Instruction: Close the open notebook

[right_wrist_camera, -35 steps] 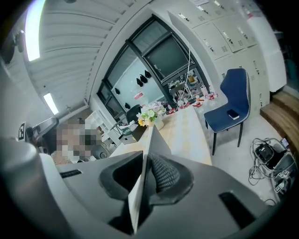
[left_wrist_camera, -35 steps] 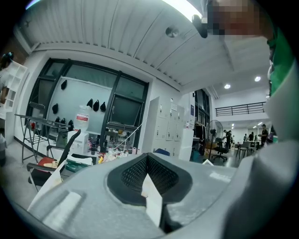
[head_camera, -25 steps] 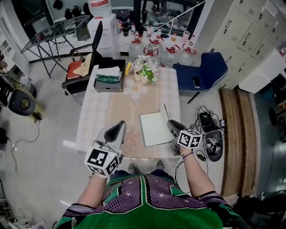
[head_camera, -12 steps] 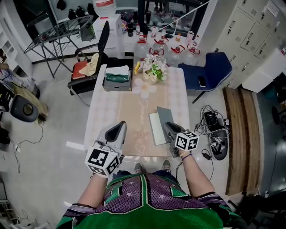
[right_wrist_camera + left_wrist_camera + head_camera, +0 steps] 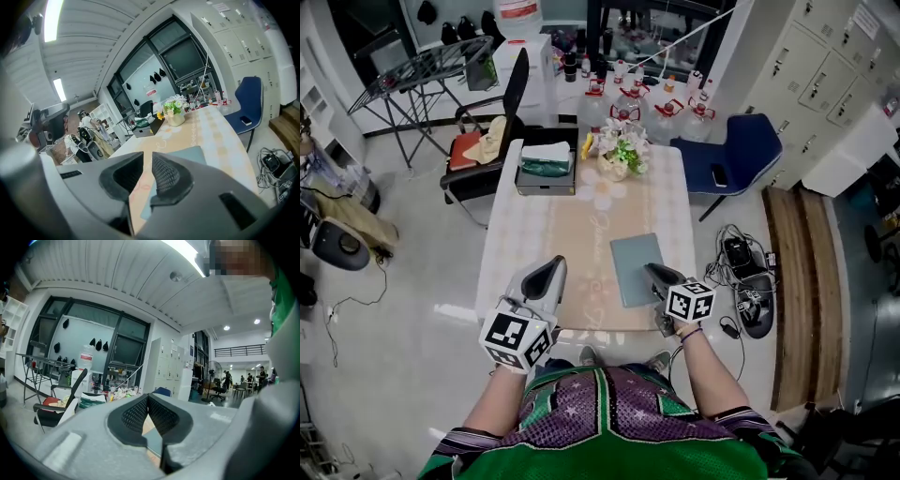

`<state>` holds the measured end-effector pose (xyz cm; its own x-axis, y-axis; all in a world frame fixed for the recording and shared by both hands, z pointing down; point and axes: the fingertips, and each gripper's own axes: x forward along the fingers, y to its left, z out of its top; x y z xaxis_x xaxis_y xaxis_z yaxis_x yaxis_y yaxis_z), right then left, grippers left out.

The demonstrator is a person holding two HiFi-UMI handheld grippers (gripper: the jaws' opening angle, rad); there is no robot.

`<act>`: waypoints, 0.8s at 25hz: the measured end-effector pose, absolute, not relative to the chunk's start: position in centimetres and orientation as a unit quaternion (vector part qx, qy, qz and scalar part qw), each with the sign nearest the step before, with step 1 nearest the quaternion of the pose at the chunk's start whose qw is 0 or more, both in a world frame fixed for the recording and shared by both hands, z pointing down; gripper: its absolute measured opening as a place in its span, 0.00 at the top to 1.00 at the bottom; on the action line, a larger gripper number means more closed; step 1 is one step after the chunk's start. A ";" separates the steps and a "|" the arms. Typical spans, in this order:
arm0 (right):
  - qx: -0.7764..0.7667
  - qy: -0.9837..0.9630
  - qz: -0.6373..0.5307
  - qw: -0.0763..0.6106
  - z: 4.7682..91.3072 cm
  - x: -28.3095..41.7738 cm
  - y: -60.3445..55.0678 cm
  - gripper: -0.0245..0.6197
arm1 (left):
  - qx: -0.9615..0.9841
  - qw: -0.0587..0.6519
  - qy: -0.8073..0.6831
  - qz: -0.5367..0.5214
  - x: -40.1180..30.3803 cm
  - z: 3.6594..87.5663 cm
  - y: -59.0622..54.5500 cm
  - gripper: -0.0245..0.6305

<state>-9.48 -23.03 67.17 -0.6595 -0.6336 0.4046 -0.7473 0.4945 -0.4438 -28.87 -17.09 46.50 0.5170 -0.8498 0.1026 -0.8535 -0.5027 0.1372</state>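
The notebook (image 5: 637,269) lies closed and flat on the table's near right part, its grey-blue cover up. My right gripper (image 5: 657,275) sits at the notebook's near right corner, jaws a little apart and nothing between them. In the right gripper view the gripper (image 5: 147,157) points along the table, with the cover (image 5: 185,153) just beyond its right finger. My left gripper (image 5: 547,274) hovers over the near left part of the table, away from the notebook. Its pads (image 5: 147,398) meet at the tips, empty.
The long table (image 5: 534,234) has a flower pot (image 5: 622,150) and a dark tray with a green bundle (image 5: 547,164) at its far end. A black chair (image 5: 487,141) stands far left, a blue chair (image 5: 731,155) far right. Cables and shoes (image 5: 741,286) lie on the floor right.
The notebook's cover, upright over the white page a second ago, has swung down to the left and lies flat. My right gripper followed it leftwards.
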 end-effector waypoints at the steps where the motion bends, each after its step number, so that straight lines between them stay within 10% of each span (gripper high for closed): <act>1: 0.402 -0.860 0.300 0.094 67.0 -9.3 -23.2 0.87 | 0.866 0.085 -0.492 0.009 -28.7 46.5 -17.2 0.94; 20: 0.394 -0.886 0.175 0.171 58.9 1.1 -22.1 0.87 | 0.863 0.094 -0.496 0.004 -19.4 45.2 -19.8 0.94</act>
<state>1.12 -22.14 58.93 -0.6302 -0.6390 0.4411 -0.7586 0.6278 -0.1743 -19.41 -19.79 45.23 0.5079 -0.8557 0.0994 -0.8570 -0.4902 0.1587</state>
